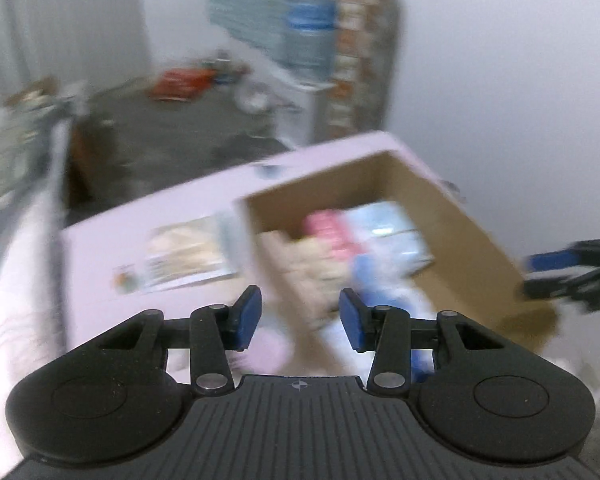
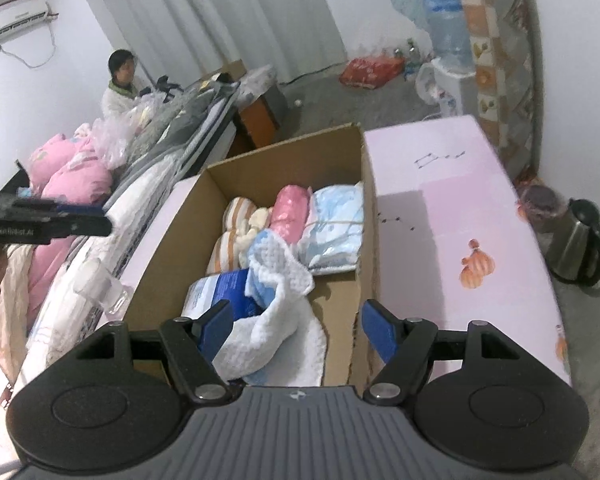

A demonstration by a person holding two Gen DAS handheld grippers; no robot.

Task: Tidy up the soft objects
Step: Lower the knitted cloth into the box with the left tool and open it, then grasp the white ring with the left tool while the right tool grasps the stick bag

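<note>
Right gripper (image 2: pixel 296 330): jaws wide, nothing held, poised over the near end of the cardboard box (image 2: pixel 260 160). White knitted cloth (image 2: pixel 278 320) lies just below it in the box. Behind: striped roll (image 2: pixel 230 236), pink roll (image 2: pixel 290 212), pale blue folded bundle (image 2: pixel 336 228), blue packet (image 2: pixel 224 292). Left gripper (image 1: pixel 300 318): jaws wide, empty, above the box (image 1: pixel 460 216); view blurred. Box sits on pink table (image 2: pixel 440 240); kettle (image 2: pixel 578 240) on the floor beside the table.

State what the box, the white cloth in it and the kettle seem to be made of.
Box: brown corrugated cardboard, matte, with raw cut edges.
White cloth: soft knit or waffle-weave textile, bumpy and limp.
Kettle: probably brushed steel, with a dull sheen, and a black, likely plastic, handle.
</note>
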